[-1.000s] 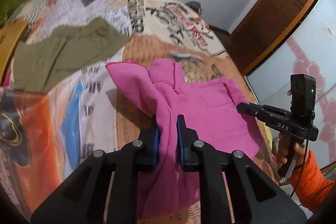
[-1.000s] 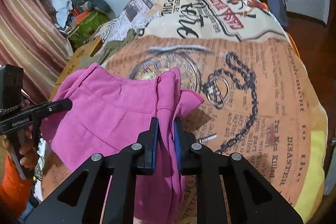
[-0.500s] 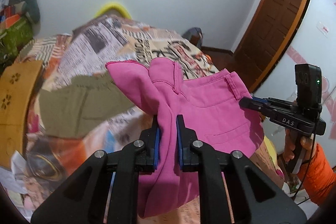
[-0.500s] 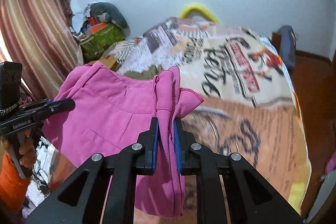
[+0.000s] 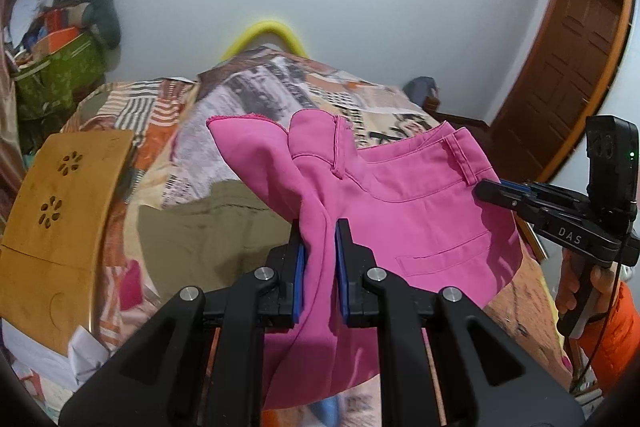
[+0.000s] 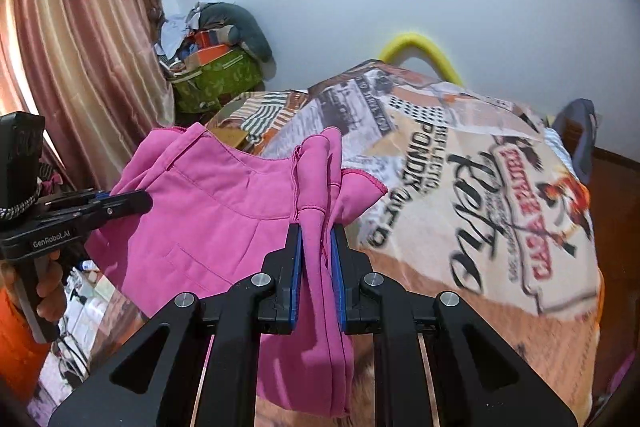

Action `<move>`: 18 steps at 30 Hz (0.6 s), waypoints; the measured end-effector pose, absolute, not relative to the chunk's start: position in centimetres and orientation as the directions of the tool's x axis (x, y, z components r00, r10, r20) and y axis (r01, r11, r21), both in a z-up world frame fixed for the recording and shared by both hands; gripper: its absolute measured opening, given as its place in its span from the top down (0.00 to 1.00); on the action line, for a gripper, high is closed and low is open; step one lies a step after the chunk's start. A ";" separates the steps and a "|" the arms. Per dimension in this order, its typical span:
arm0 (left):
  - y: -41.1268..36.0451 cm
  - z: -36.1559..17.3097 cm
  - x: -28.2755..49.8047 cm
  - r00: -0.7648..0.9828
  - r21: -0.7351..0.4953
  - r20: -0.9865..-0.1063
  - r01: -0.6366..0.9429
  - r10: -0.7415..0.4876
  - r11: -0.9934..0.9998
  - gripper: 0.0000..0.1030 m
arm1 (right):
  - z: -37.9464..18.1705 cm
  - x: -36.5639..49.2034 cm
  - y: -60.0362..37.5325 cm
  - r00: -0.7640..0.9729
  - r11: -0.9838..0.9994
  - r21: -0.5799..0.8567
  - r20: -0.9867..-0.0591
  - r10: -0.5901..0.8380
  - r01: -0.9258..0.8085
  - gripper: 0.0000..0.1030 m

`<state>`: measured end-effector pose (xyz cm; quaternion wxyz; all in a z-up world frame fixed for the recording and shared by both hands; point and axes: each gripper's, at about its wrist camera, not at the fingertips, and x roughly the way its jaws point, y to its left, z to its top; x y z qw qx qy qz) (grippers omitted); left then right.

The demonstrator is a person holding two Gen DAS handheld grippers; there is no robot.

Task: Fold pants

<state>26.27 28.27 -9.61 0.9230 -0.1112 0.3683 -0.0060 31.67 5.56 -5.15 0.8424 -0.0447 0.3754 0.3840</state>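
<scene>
Both jaws are clamped on the bright pink cotton pants (image 5: 400, 211): left gripper (image 5: 319, 259) at frame centre, right gripper (image 6: 316, 259) likewise. Since a second ago the pants have risen off the newspaper-print bedspread (image 6: 480, 187), probably to shake them flat. At upper left, a green fabric bin (image 6: 216, 79) holds assorted clutter.
</scene>
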 end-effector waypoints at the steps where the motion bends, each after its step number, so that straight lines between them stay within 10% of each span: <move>1: 29.4 -10.1 26.9 0.728 -0.214 -0.680 -0.083 -0.087 0.973 0.87 | -5.4 32.2 6.5 0.422 0.698 0.208 -0.668 0.613 -0.685 0.88; 18: 38.4 -24.0 37.5 0.572 -0.212 -0.818 -0.215 -0.053 0.953 0.86 | -16.3 40.8 16.6 0.333 0.708 0.149 -0.804 0.493 -0.690 0.89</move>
